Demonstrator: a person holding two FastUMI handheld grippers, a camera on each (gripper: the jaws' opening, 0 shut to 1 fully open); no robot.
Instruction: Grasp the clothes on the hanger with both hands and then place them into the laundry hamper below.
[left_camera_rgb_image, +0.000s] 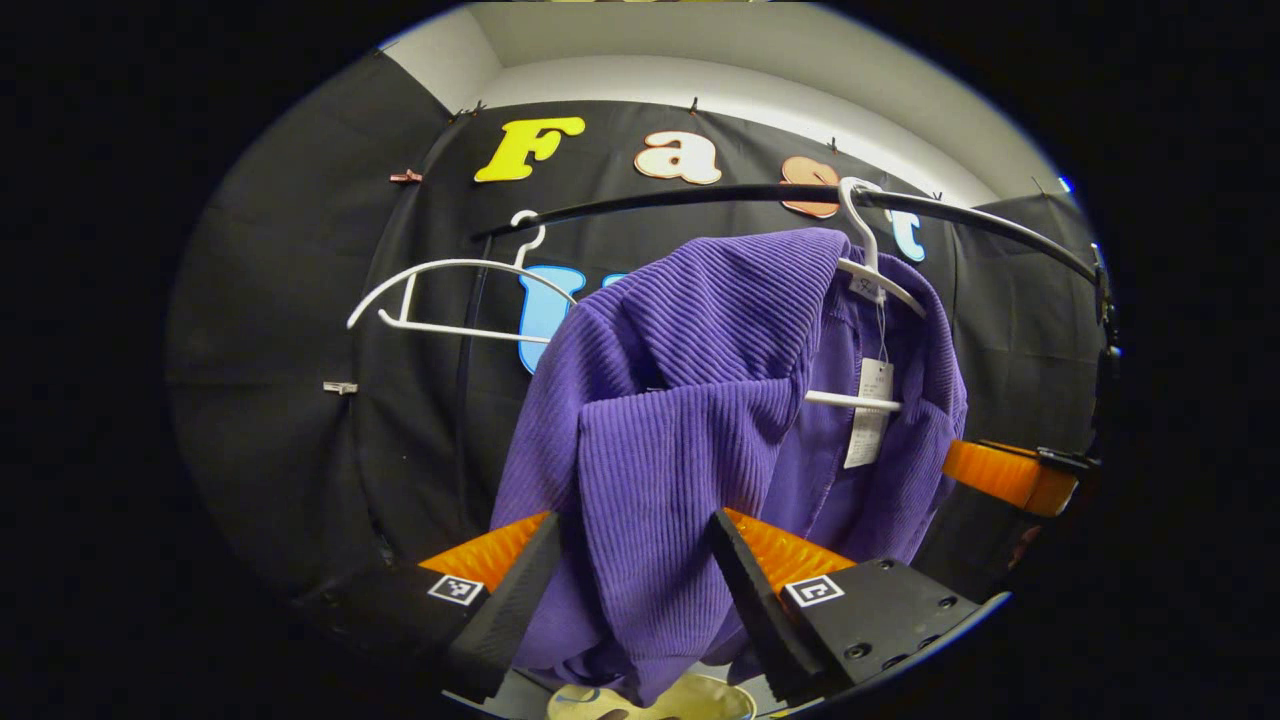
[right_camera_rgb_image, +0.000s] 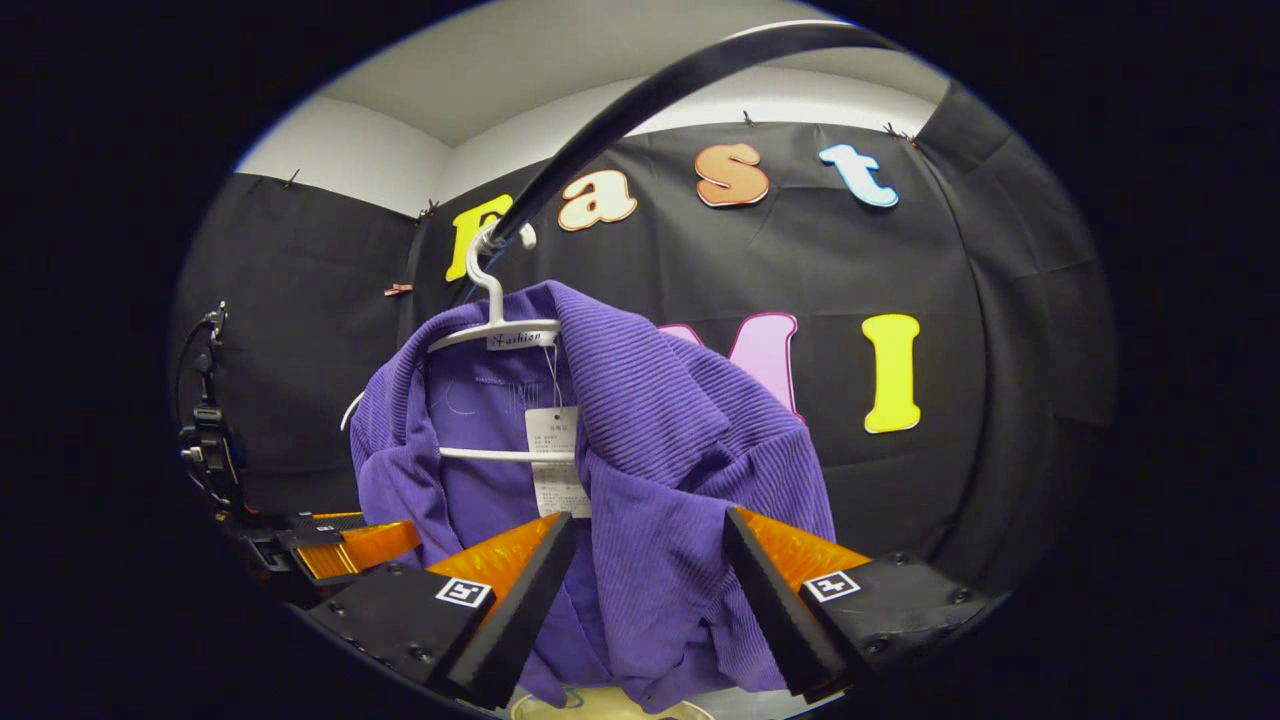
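A purple ribbed garment (left_camera_rgb_image: 700, 340) hangs on a white hanger (left_camera_rgb_image: 875, 275) from a black rail (left_camera_rgb_image: 700, 195). My left gripper (left_camera_rgb_image: 630, 590) is open, its fingers standing on either side of the garment's lower left fold, with cloth between them. In the right gripper view the same garment (right_camera_rgb_image: 650, 400) hangs from its hanger (right_camera_rgb_image: 495, 325), and my right gripper (right_camera_rgb_image: 650, 600) is open around the lower right fold. The right gripper (left_camera_rgb_image: 1010, 475) shows beyond the garment in the left gripper view. A pale round hamper rim (left_camera_rgb_image: 650, 700) peeks out below the cloth.
An empty white hanger (left_camera_rgb_image: 450, 300) hangs on the rail to the left of the garment. A white paper tag (right_camera_rgb_image: 555, 450) dangles inside the collar. The rail (right_camera_rgb_image: 640, 100) curves overhead. Black cloth walls close in behind and at the sides.
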